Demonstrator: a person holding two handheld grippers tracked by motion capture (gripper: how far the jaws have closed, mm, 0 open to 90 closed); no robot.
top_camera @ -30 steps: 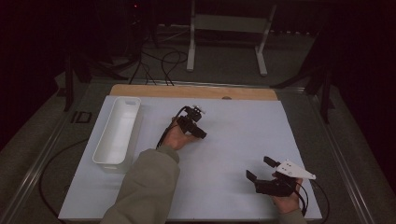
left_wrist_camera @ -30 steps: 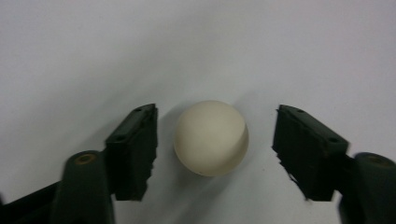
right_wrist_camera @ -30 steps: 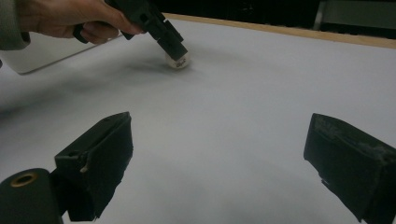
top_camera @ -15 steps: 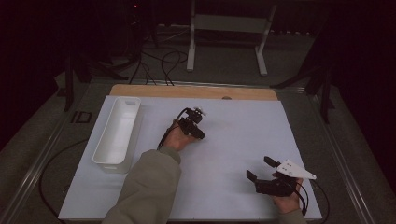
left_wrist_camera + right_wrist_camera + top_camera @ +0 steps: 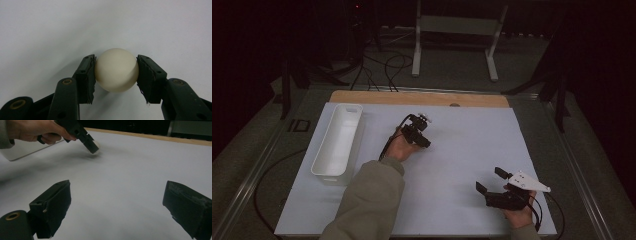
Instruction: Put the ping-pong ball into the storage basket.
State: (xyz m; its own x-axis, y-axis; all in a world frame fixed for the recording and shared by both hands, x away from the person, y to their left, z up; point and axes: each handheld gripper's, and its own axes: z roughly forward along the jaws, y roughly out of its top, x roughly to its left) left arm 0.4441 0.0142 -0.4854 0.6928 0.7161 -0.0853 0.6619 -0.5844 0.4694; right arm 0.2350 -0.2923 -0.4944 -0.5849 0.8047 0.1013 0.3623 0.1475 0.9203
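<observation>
The left gripper (image 5: pixel 116 72) is squeezing a small, smooth, cream-white ball (image 5: pixel 116 70). Its two black pads (image 5: pixel 87 75) press on both sides of the ball, and the jaws have just been closing on it. The ball sits on the white sheet (image 5: pixel 462 150) that covers the table, near the middle and a bit closer to the far edge. In the right gripper view, the ball (image 5: pixel 95 145) peeks out at the tip of the left gripper (image 5: pixel 91 146).

The right gripper (image 5: pixel 492 181) is near the table's near right corner, well apart from the ball. Its jaws stand wide open with nothing between them.

A long white plastic tray (image 5: pixel 319 160) lies along the left side of the sheet.

I can see no words or labels on the ball, the tray or the grippers.
</observation>
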